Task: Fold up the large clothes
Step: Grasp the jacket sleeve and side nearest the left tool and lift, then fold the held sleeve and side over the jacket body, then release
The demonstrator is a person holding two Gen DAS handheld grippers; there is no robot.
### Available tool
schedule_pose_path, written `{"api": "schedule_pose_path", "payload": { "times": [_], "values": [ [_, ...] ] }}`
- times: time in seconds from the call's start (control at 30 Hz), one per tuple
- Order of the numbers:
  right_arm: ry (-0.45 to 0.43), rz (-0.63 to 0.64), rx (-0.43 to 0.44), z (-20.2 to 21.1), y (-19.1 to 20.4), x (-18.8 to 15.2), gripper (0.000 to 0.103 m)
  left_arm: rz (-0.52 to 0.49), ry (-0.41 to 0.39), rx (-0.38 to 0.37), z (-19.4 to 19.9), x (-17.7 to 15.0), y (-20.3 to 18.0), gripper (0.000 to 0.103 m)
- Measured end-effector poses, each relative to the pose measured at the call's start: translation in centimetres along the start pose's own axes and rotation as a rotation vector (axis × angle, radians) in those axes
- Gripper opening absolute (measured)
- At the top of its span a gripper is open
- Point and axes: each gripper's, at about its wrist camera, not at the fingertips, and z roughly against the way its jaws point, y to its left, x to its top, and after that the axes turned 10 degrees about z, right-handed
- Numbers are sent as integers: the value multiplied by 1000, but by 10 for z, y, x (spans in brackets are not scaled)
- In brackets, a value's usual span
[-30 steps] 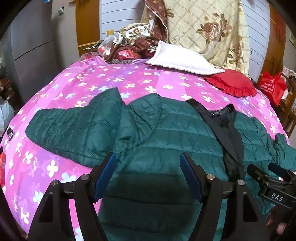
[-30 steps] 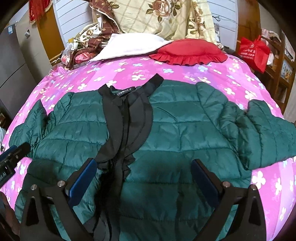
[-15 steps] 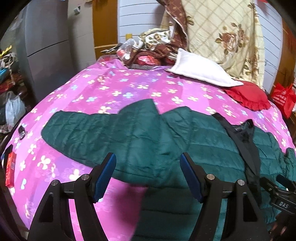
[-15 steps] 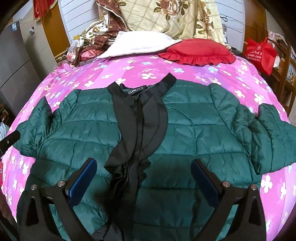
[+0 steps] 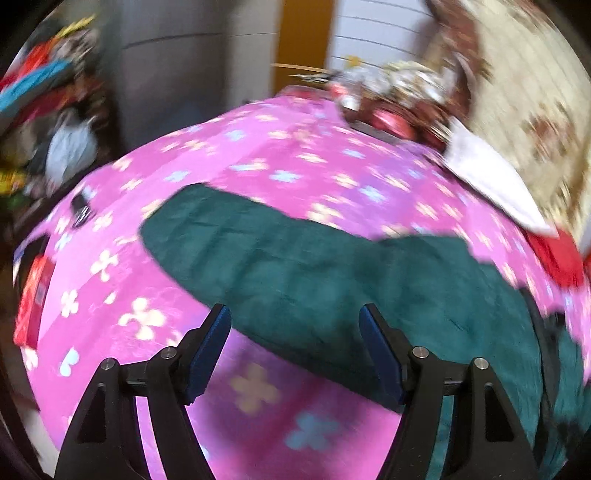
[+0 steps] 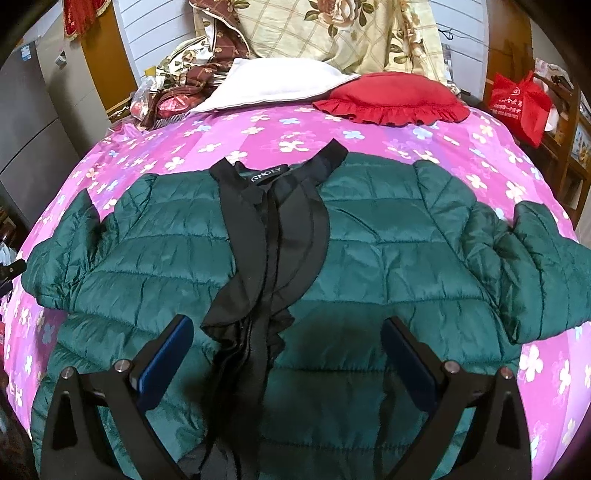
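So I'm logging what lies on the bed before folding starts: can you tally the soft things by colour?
Green: 1, the quilted puffer jacket
White: 1, the flat pillow
Red: 1, the frilled cushion
Cream floral: 1, the large checked pillow
Total: 4

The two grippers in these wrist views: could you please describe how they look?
Both look alike. The left gripper and right gripper each have two black, triangular-framed fingers with open cut-outs, silver screw heads at the joints, and flat blue pads lining the inner faces of the jaws.
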Motion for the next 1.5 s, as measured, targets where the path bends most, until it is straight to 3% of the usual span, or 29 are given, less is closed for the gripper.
{"api": "schedule_pose_path", "payload": {
  "times": [0.13, 0.23, 0.37, 0.53, 0.63, 0.73, 0.77, 0.8, 0.9, 1.0, 1.2, 1.5],
  "values": [
    [-1, 11, 6, 1, 3, 0, 103, 193, -21, 33, -22, 26, 51, 51],
    [7, 18, 10, 0, 5, -1, 103, 274, -29, 64, -41, 41, 76, 51],
    [12, 21, 13, -3, 8, 0, 103, 327, -19, 104, -63, 55, 92, 51],
    [3, 30, 15, -3, 12, 1, 103, 383, 64, 122, -95, 59, 102, 51],
    [6, 30, 19, -4, 14, 2, 103, 378, 5, 125, -95, 58, 99, 51],
    [12, 39, 17, -6, 16, 2, 103, 351, -2, 103, -99, 58, 96, 26],
    [13, 39, 15, -7, 16, 2, 103, 343, 8, 91, -101, 58, 95, 8],
    [14, 38, 14, -7, 15, 2, 103, 343, 27, 66, -101, 59, 94, 0],
    [11, 24, 13, -5, 12, 0, 103, 355, 9, 14, -87, 62, 93, 0],
    [14, 19, 5, -4, 8, -1, 103, 292, -41, -9, -57, 63, 77, 0],
    [14, 6, -8, 1, 1, -4, 103, 115, -139, -136, 17, 53, 24, 0],
    [-19, -11, -29, 25, -13, -9, 103, -156, -110, -309, 93, -4, -82, 0]
  ]
}}
